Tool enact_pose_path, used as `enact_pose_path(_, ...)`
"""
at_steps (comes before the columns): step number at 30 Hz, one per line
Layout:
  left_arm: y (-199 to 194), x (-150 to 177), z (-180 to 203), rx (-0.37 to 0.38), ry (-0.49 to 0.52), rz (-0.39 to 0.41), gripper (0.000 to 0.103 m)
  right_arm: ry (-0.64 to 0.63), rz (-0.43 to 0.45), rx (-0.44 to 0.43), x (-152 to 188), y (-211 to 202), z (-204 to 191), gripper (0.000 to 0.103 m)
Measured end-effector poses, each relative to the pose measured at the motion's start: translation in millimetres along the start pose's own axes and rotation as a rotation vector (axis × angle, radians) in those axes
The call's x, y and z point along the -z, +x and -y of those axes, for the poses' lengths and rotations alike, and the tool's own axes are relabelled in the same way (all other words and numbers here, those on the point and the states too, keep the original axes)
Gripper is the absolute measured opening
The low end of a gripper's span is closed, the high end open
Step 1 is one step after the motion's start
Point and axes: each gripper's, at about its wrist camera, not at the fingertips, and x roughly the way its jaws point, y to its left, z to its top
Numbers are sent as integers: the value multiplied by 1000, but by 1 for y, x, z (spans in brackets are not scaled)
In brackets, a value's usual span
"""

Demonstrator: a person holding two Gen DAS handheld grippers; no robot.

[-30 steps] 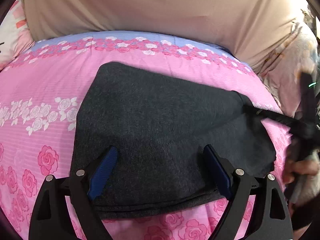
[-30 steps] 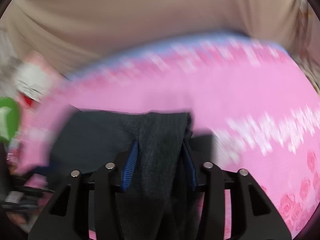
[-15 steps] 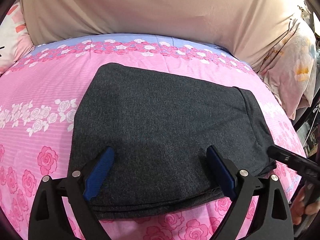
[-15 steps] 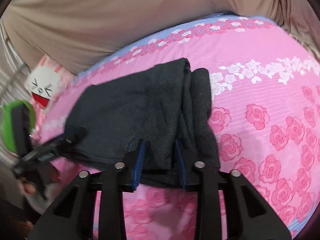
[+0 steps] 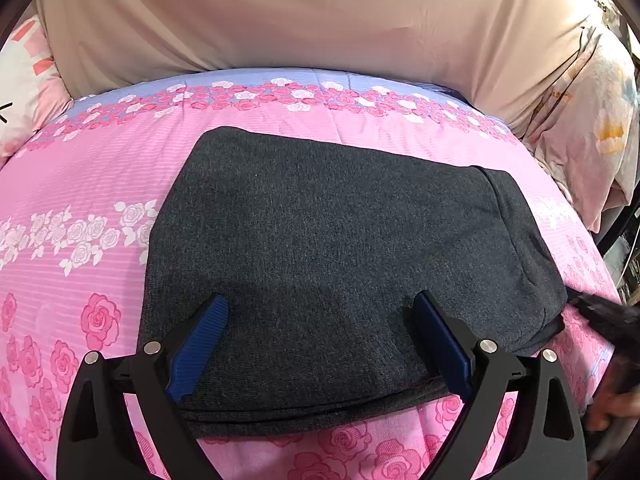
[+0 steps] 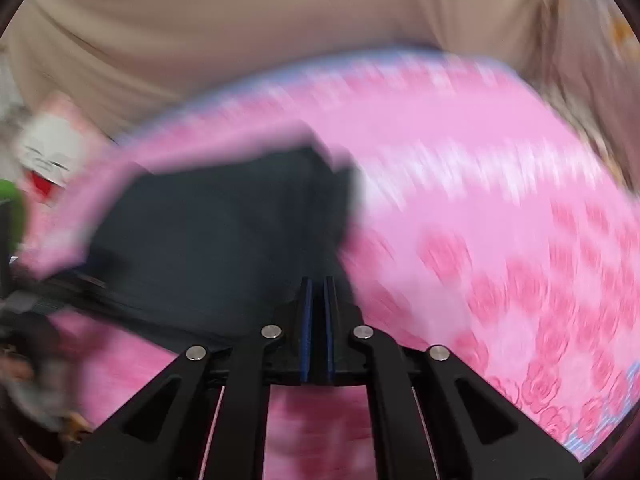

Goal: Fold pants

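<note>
A: Start at the left gripper (image 5: 320, 344). How do the jaws stand?

B: Wide apart, at the bottom of the left wrist view. The two ribbed blue pads (image 5: 198, 350) hang over the near part of the folded dark grey knit pants (image 5: 340, 260), with nothing pinched between them.

A: And the right gripper (image 6: 317, 312)?

B: Its jaws are together in the lower middle of the right wrist view, blue pads almost face to face. No cloth shows in the thin slit between them. That picture is smeared with blur, so finer detail is lost.

A: Where do the pants lie?

B: Flat on the pink bedspread printed with roses (image 5: 80, 184), filling the centre of the left view as a rough rectangle, layered edges showing along the near side. In the right view they are the dark shape (image 6: 224, 240) left of centre, just beyond and left of the fingertips.

A: What surrounds them?

B: A beige draped cloth (image 5: 320, 20) fills the top of both views. A pale floral pillow (image 5: 596, 140) sits at the upper right of the left view, and a white and pink cushion (image 5: 24, 76) at its upper left.

A: Anything crowding in?

B: At the lower right edge of the left view, a blurred black gripper part and a person's hand (image 5: 612, 404) sit just beside the pants' right corner. In the right view a green blurred object (image 6: 10, 212) sits at the left edge.
</note>
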Motion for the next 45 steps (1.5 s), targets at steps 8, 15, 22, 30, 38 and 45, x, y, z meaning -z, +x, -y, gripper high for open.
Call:
enact_pose_path(8,1,1,2,-19,7,-1,92,-104,71,-214,-21,-38,-63,10)
enact_pose_path(15,2,1,3,-22,14,0,92,-30,-12,-196,-28,0,-51,12)
enact_pose_path(22,-5,3,-1,3,-10,31,92,-115,36,-202,-80,22,-79,22)
enact_pose_path(30,-41,-33,-36,22,-98,130,92,-3,38,-160,-98,39,-48,25)
enact_pose_path(38,34,-87,-61,-41,-180,-50,92,-143,-56,-170,-22,20,-56,25)
enact_pose_path(45,47,-68,-52,-142,-144,-92,92,-98,31,-167,-29,-18,-50,45)
